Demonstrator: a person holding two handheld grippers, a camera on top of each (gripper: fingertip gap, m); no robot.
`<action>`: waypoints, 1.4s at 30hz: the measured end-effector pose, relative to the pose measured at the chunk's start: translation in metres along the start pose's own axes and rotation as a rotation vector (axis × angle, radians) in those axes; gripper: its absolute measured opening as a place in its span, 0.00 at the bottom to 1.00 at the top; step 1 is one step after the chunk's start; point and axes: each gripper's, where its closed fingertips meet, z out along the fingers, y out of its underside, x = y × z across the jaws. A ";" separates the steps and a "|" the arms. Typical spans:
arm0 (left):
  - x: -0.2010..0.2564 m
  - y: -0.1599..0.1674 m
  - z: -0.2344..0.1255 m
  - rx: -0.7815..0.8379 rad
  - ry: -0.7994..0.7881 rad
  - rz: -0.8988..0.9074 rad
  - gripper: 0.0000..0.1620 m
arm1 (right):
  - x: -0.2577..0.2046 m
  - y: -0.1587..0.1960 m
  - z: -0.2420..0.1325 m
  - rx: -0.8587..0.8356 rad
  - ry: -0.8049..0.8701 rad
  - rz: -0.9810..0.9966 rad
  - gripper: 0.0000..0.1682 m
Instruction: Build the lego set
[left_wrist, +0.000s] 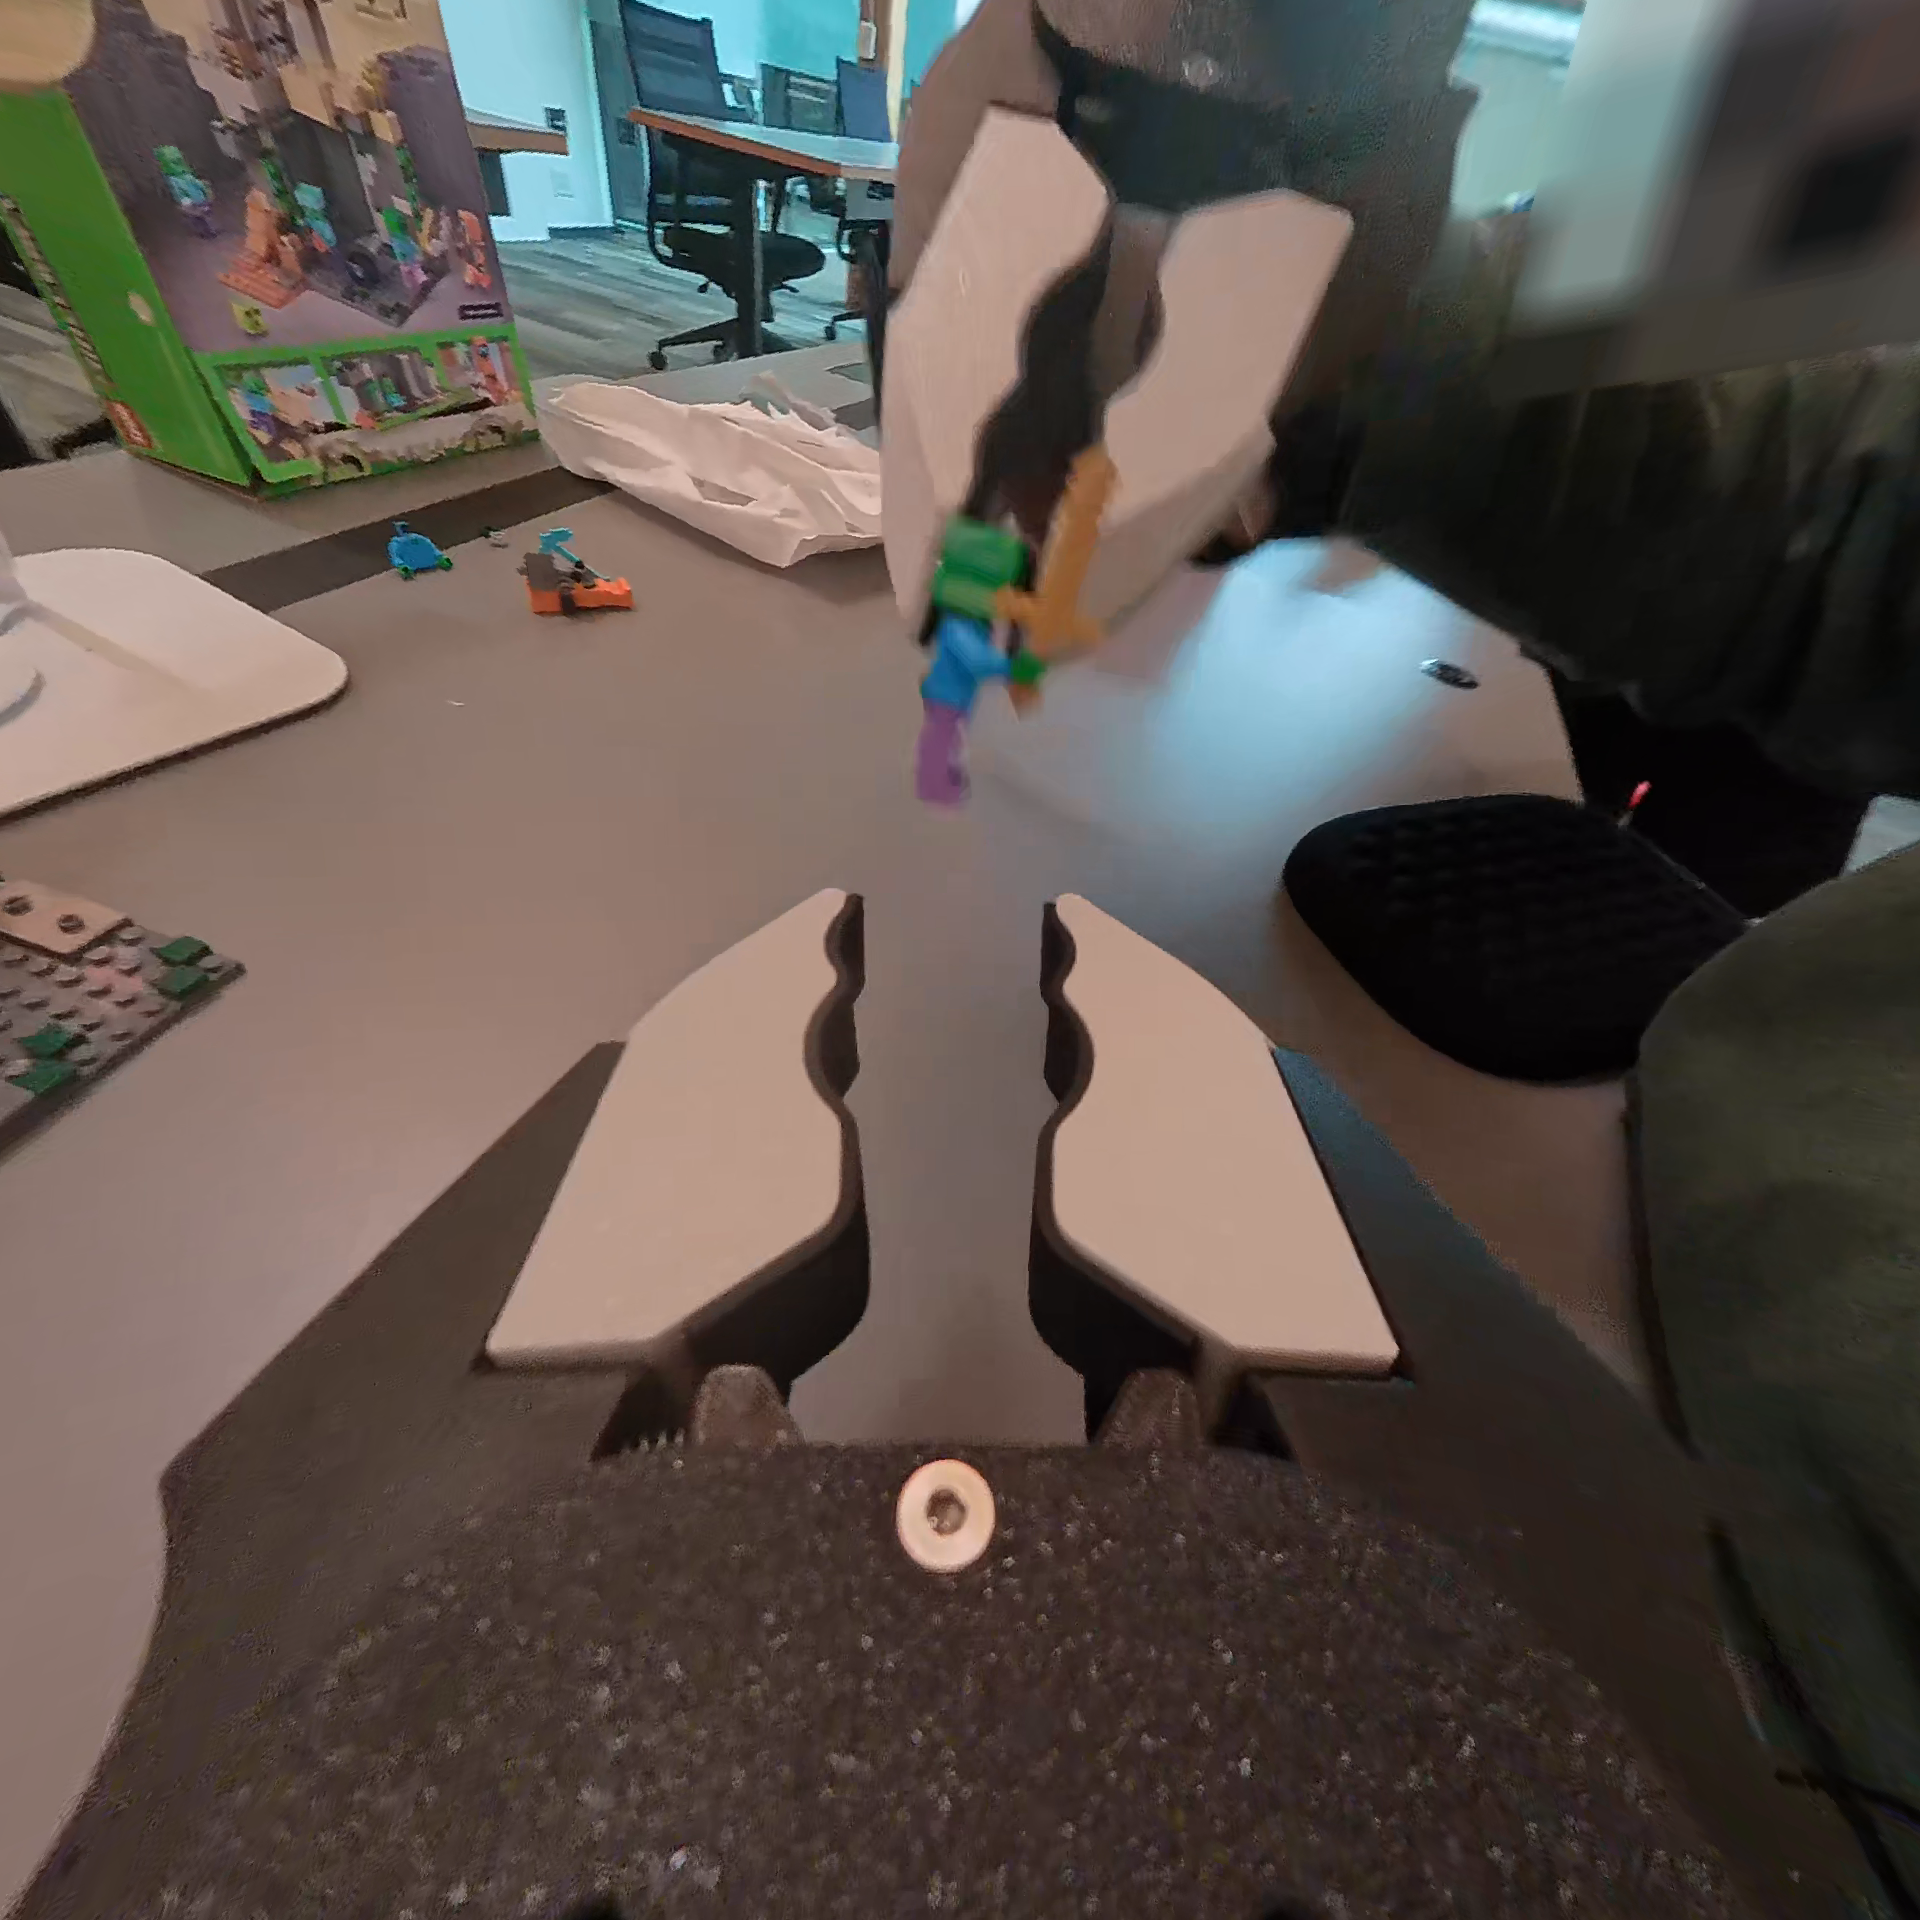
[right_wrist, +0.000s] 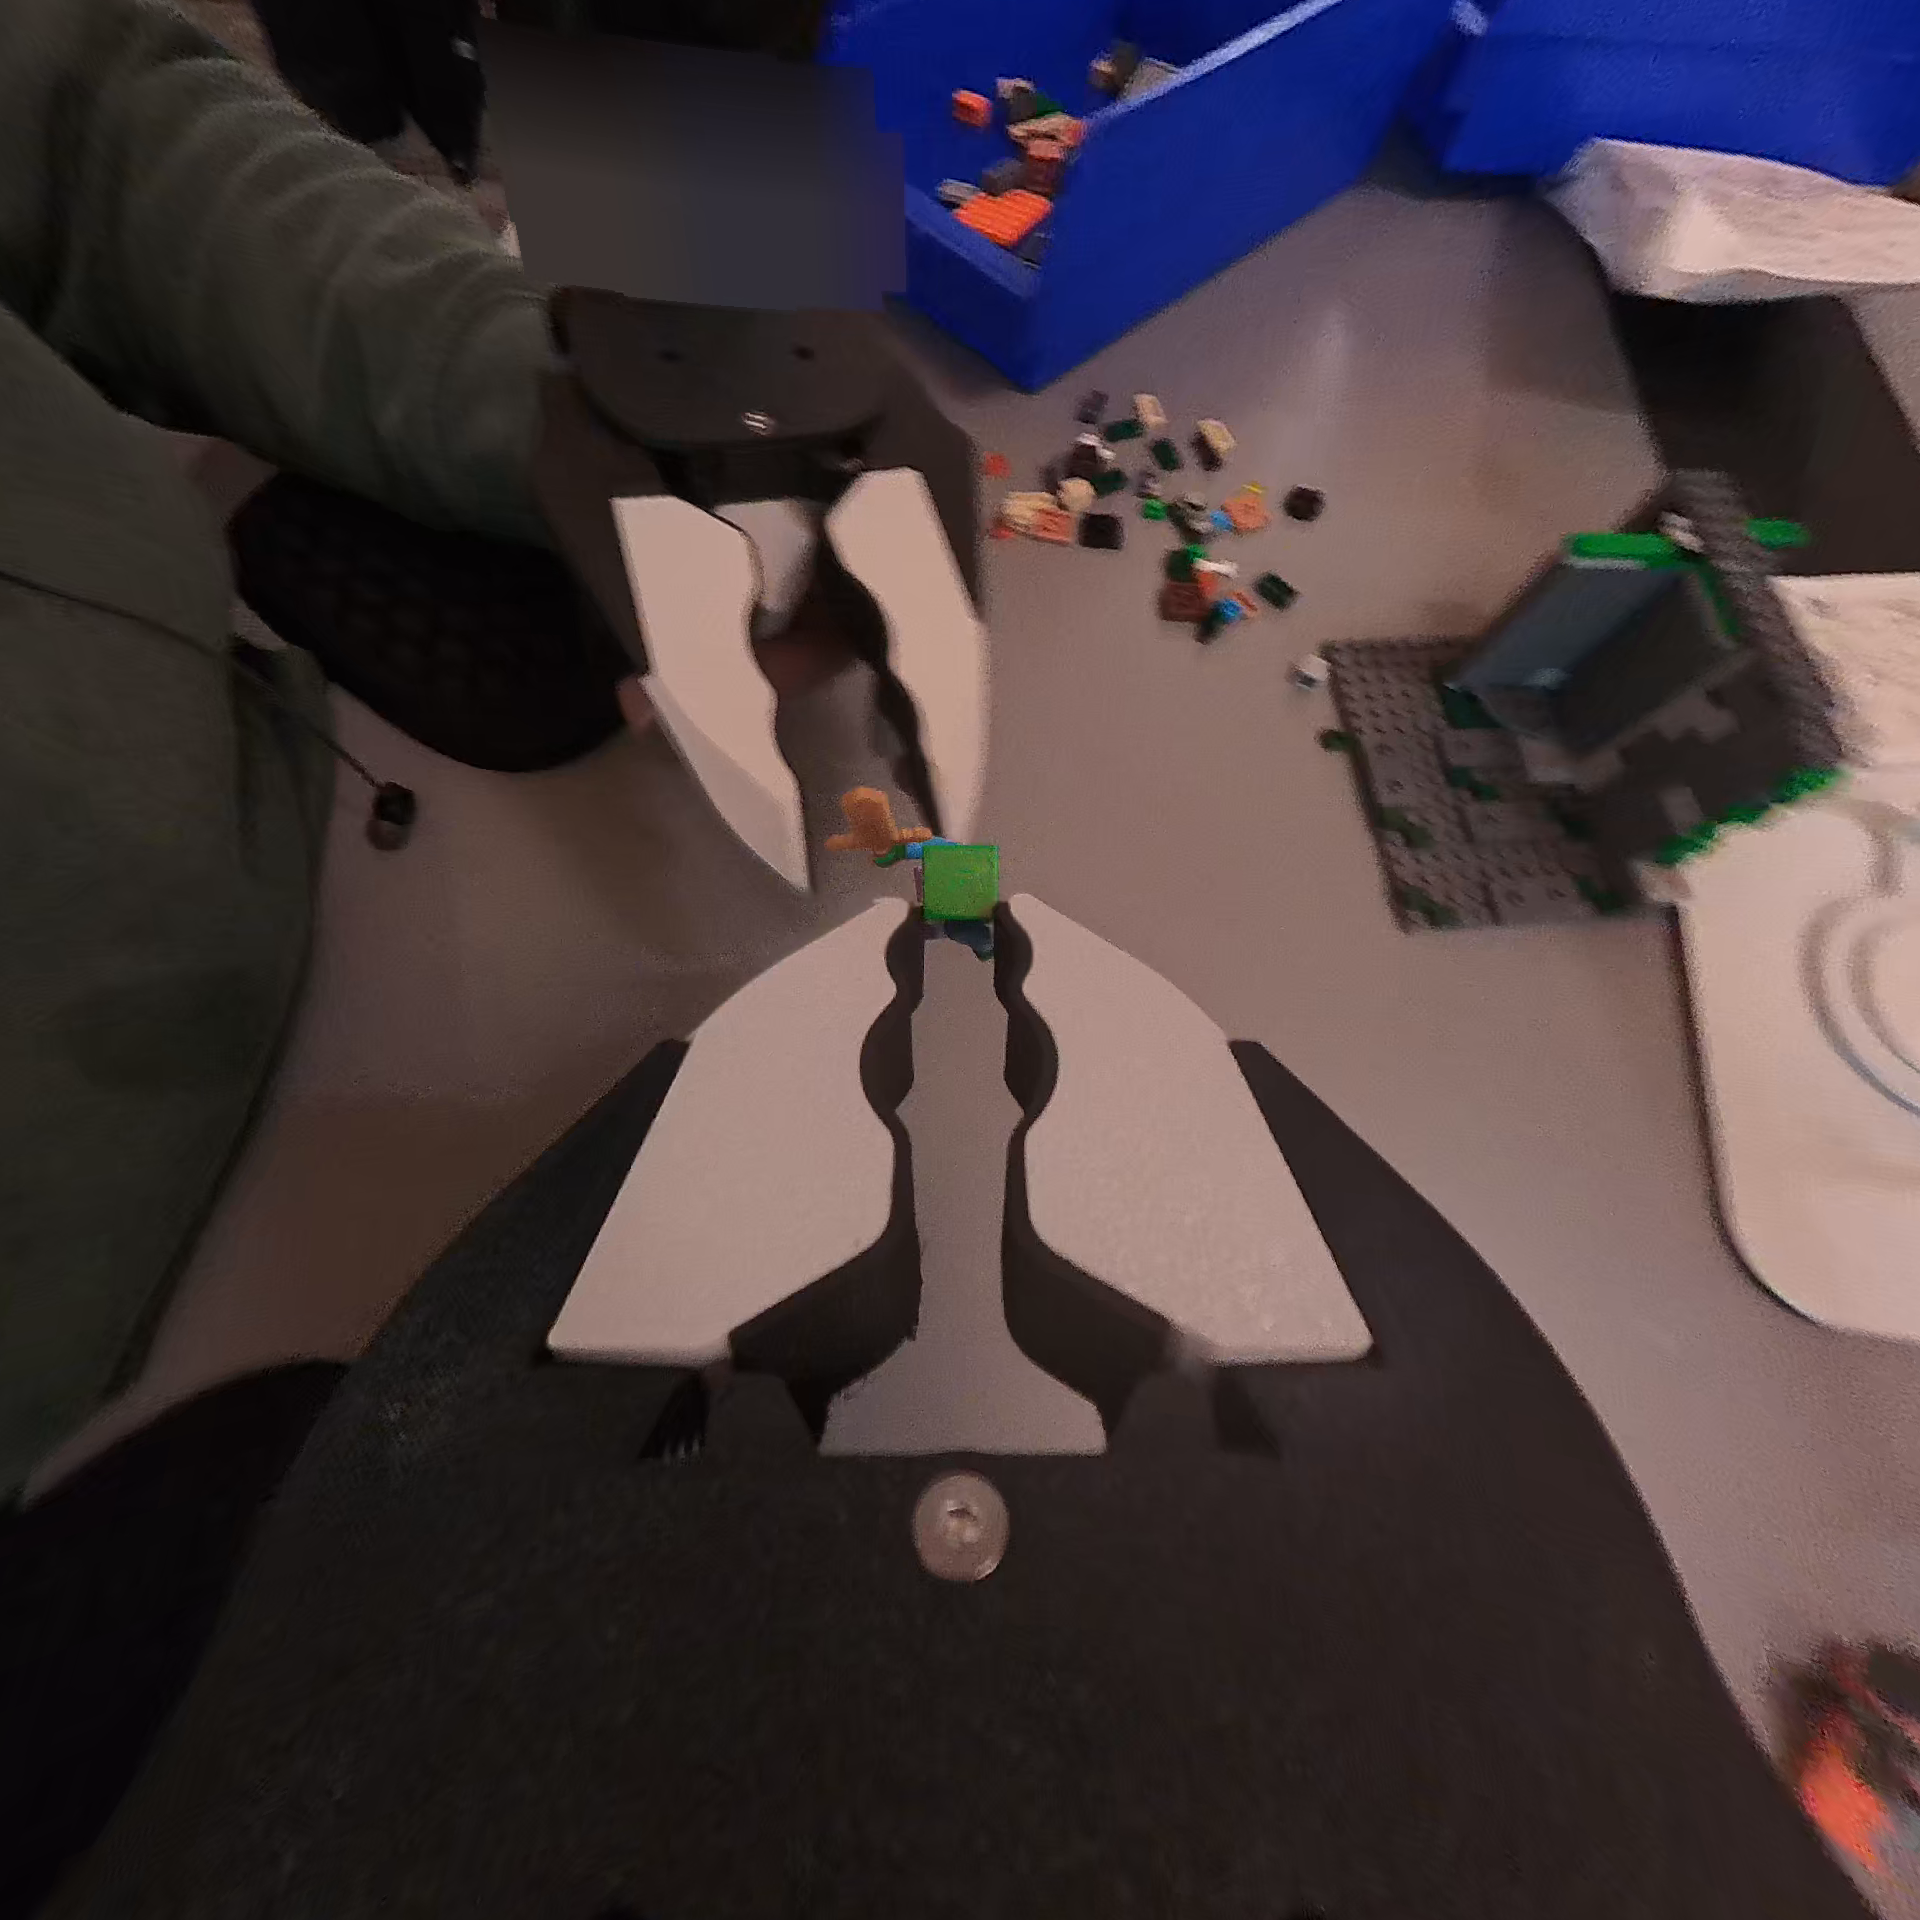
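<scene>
The left wrist view looks low and nearly level across the grey tabletop (left_wrist: 623, 810), facing the green printed cardboard box (left_wrist: 270, 249) and office chairs beyond. The right wrist view looks steeply down on that tabletop (right_wrist: 1403, 343), toward blue plastic bins (right_wrist: 1122, 208). Both cameras sit close to, and share, the small green-headed toy figure (left_wrist: 971, 613) (right_wrist: 958, 881), each also catching the opposite white-fingered gripper.

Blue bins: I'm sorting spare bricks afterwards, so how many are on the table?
2. One bin, holding loose bricks, sits at the top centre of the right wrist view; a second bin is at top right, cut off by the frame. More may be hidden.
</scene>
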 end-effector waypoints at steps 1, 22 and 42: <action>-0.001 0.001 0.000 -0.008 -0.019 0.024 0.18 | 0.012 0.003 -0.010 -0.009 0.034 0.009 0.07; -0.041 0.023 -0.005 -0.127 -0.272 0.142 0.00 | 0.256 0.142 -0.113 -0.297 0.361 0.259 0.08; -0.046 0.032 0.004 -0.163 -0.254 0.152 0.00 | 0.281 0.169 -0.033 -0.238 0.146 0.172 0.09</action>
